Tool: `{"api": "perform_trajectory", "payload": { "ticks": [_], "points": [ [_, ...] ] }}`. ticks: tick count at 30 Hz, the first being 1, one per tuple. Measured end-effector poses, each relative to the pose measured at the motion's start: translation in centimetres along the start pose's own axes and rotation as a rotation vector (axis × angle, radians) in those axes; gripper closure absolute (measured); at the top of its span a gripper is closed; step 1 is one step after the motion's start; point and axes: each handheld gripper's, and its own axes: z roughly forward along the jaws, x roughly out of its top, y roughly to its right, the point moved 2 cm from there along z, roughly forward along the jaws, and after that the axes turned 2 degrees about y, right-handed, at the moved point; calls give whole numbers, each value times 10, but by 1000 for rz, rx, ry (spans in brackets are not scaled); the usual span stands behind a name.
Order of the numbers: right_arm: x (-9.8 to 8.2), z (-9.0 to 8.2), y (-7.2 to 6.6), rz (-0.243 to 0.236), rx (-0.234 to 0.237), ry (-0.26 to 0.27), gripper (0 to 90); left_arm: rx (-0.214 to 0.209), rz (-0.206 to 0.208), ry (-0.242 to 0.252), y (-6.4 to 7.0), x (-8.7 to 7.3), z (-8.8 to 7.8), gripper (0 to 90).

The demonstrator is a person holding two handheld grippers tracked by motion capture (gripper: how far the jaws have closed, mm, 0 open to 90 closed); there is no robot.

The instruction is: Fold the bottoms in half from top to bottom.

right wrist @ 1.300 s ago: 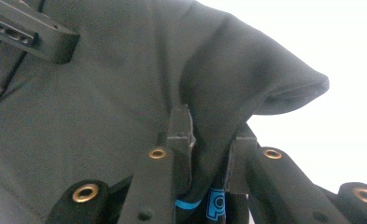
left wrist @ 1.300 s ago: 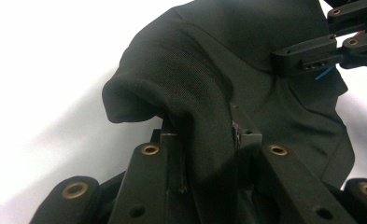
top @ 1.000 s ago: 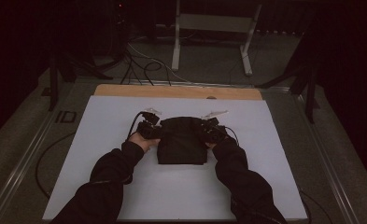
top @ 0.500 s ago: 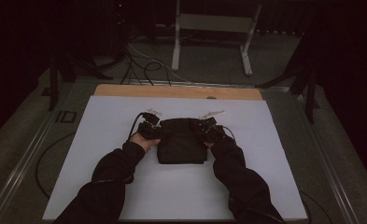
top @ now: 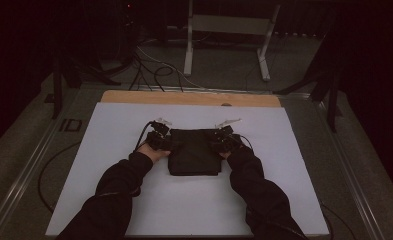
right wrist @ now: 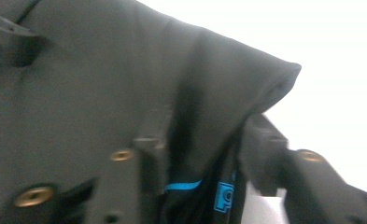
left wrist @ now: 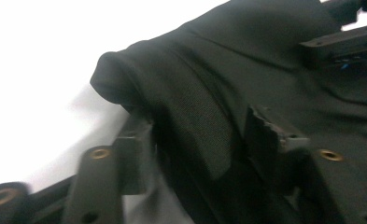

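Fingers of both the left gripper (top: pixel 163 137) and right gripper (top: pixel 223 138) have just been opening, releasing the folded black garment (top: pixel 194 151) still between them. It lies mid-table (top: pixel 109 125); this fold appears complete.

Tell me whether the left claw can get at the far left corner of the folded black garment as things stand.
Probably yes: the left claw already straddles that corner of the black garment, its jaws having just been opening, fabric between them, and nothing blocks it.
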Motion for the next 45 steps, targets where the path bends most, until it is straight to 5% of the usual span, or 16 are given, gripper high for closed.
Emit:
{"api": "perform_trajectory", "payload": {
  "ticks": [6,12,17,33,45],
  "points": [
    [3,-5,-1,22,-3,39,329,14,-33,51,0,3,-8,274],
    [8,-8,-7,56,46,57,105,-27,-3,53,5,5,-11,135],
    [8,-8,-7,65,32,53,117,-39,41,2,11,5,-11,9],
    [10,-23,-8,18,88,75,99,-27,127,6,24,11,-27,0],
    [10,-34,-9,-25,93,106,92,-14,138,17,30,12,-41,0]
  ]
}}
